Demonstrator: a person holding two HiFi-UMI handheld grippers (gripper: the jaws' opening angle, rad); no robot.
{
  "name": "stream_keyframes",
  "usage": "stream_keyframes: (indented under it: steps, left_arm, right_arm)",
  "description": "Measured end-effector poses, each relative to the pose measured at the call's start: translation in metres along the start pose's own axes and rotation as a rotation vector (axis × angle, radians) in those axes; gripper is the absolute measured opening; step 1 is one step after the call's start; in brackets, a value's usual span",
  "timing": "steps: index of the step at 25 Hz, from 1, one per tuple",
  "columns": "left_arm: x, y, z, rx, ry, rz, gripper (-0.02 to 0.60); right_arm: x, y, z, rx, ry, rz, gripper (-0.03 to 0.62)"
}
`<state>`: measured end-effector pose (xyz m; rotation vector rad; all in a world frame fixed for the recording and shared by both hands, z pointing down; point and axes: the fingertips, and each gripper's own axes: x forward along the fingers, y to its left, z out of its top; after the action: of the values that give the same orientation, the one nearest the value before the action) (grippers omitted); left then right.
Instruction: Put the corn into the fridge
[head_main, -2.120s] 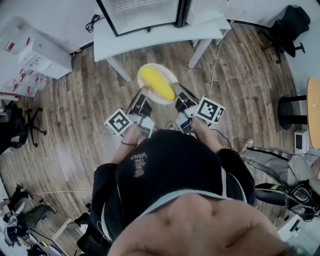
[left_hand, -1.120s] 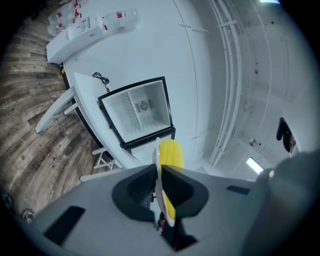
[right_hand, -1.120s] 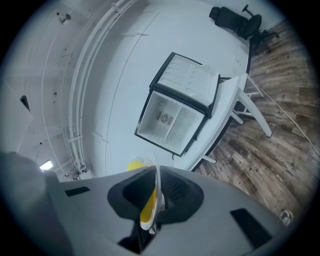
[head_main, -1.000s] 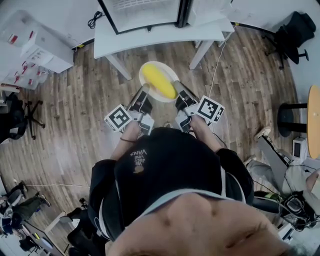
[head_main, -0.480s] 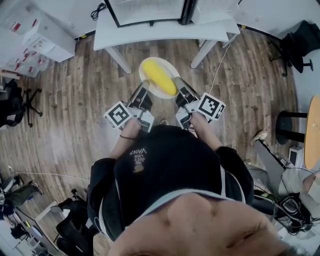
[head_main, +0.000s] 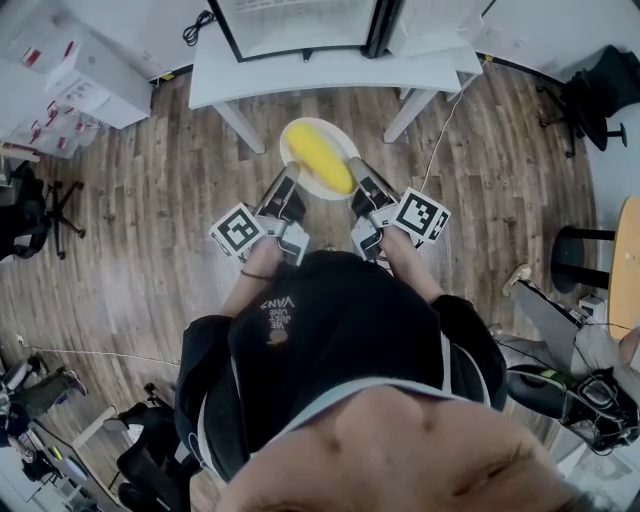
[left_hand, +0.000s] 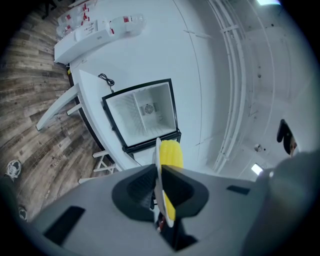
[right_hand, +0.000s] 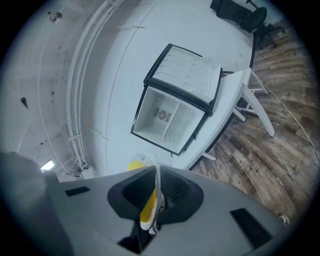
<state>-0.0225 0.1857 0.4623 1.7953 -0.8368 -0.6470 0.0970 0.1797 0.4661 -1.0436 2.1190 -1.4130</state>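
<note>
Corn lies on a plate that we carry between both tools. The left gripper and right gripper each clench an opposite rim, so it rides level between the fingers. Beyond the fingertips, the open fridge waits on its table.

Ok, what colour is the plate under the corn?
White: a round white plate under the yellow corn cob, clearest in the head view.
</note>
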Motion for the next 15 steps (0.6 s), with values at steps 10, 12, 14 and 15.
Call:
stream_keyframes:
  steps: [10,12,14,15]
  left_arm:
    - [0.035,0.015,0.053,-0.016,0.047,-0.02,0.041]
    - [0.043,0.017,0.063,-0.028,0.058,-0.034,0.041]
    - [0.05,0.021,0.072,-0.029,0.07,-0.034,0.041]
    - [0.053,0.024,0.078,-0.021,0.077,-0.027,0.041]
  right_arm:
    - [0.057,0.001,0.021,0.002,-0.043,-0.02,0.026]
    - [0.067,0.001,0.026,0.003,-0.055,-0.026,0.026]
    - [0.077,0.0,0.03,0.005,-0.067,-0.03,0.026]
    - [0.083,0.0,0.033,0.006,-0.072,-0.033,0.026]
